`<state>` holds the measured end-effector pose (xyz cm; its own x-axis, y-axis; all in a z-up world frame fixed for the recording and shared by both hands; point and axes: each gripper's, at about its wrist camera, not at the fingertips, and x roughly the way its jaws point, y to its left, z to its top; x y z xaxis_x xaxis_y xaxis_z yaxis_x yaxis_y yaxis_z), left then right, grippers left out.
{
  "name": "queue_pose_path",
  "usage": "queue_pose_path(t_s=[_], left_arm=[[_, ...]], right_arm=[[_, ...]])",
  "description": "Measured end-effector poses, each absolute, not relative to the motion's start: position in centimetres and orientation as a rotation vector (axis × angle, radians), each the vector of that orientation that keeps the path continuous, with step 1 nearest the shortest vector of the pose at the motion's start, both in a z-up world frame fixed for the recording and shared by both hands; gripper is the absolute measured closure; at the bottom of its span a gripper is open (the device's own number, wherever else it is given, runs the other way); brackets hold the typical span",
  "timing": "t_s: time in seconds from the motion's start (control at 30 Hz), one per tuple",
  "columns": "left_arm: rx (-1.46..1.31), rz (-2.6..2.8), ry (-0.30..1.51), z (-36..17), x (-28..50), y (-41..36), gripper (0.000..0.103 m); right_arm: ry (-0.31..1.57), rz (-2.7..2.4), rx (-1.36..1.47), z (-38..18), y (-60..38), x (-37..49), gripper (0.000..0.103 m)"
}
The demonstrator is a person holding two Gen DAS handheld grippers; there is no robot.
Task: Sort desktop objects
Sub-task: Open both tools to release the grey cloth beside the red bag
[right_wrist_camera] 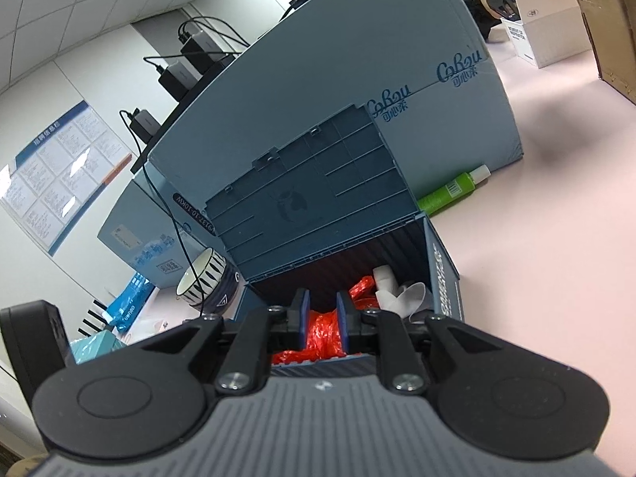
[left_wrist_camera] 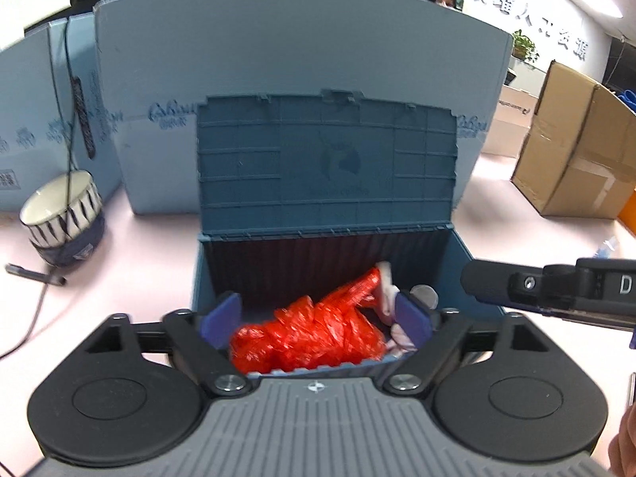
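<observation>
A blue plastic storage box (left_wrist_camera: 200, 278) (right_wrist_camera: 441, 278) stands with its lid (left_wrist_camera: 326, 159) (right_wrist_camera: 310, 194) swung up. Inside lies a crumpled red plastic bag (left_wrist_camera: 310, 334) (right_wrist_camera: 361, 288) beside some white pieces (left_wrist_camera: 387, 286) (right_wrist_camera: 397, 290). My left gripper (left_wrist_camera: 317, 322) hovers over the box's near wall, open wide; the bag lies below, between its blue pads, untouched. My right gripper (right_wrist_camera: 323, 320) also points into the box. Its pads stand a narrow gap apart with red plastic showing in the gap. Whether they pinch the bag is unclear.
A big pale-blue carton (left_wrist_camera: 278, 59) (right_wrist_camera: 357, 71) stands right behind the box. Left of the box are a striped bowl (left_wrist_camera: 63, 218) (right_wrist_camera: 206, 282) and a cable (left_wrist_camera: 35, 274). A green bottle (right_wrist_camera: 453, 192) lies at its right. Brown cardboard boxes (left_wrist_camera: 576, 147) stand at the far right.
</observation>
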<state>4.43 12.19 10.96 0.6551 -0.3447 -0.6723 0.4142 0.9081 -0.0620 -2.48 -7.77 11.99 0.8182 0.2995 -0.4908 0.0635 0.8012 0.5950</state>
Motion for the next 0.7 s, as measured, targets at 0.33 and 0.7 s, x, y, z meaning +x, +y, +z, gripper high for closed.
queue_pose_path(t_s=[0.33, 0.7], left_arm=[[0.084, -0.364, 0.796, 10.6, 5.1, 13.0, 0.010], [0.095, -0.352, 0.791, 10.6, 4.3, 13.2, 0.009]], right_arm=[[0.599, 0.121, 0.599, 12.0, -6.8, -2.7, 0.022], [0.575, 0.111, 0.553, 11.8, -5.8, -3.6, 0.008]])
